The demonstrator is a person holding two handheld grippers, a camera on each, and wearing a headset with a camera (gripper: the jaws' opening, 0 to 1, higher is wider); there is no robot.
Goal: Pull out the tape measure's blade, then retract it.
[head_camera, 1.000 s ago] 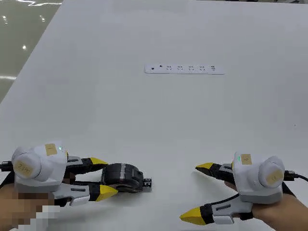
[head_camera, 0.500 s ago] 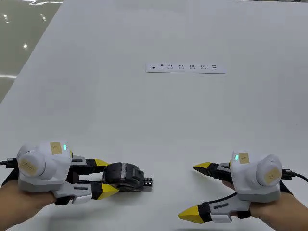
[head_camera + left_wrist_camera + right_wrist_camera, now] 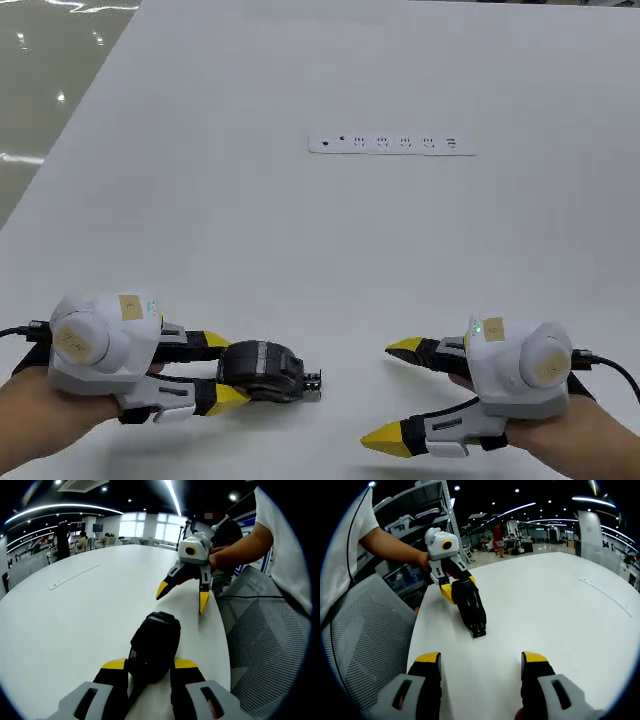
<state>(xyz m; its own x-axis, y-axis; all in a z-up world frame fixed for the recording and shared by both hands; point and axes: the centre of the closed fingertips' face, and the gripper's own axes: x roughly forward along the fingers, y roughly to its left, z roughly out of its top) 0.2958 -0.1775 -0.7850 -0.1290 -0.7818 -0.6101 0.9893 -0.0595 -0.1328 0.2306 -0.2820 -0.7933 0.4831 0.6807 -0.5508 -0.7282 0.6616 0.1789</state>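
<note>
Lower left of the head view, the left gripper point(image 3: 222, 369) is clenched on the black rounded tape measure with a grey band point(image 3: 262, 368), yellow-tipped jaws pressing its two sides. The case lies on the white tabletop point(image 3: 300, 240), its small hook end pointing toward frame right, blade tucked in. Lower right, the right gripper point(image 3: 392, 391) hangs with jaws spread wide, grasping nothing, well apart from the tape. Up in the centre lies a flat white power strip point(image 3: 390, 144).
</note>
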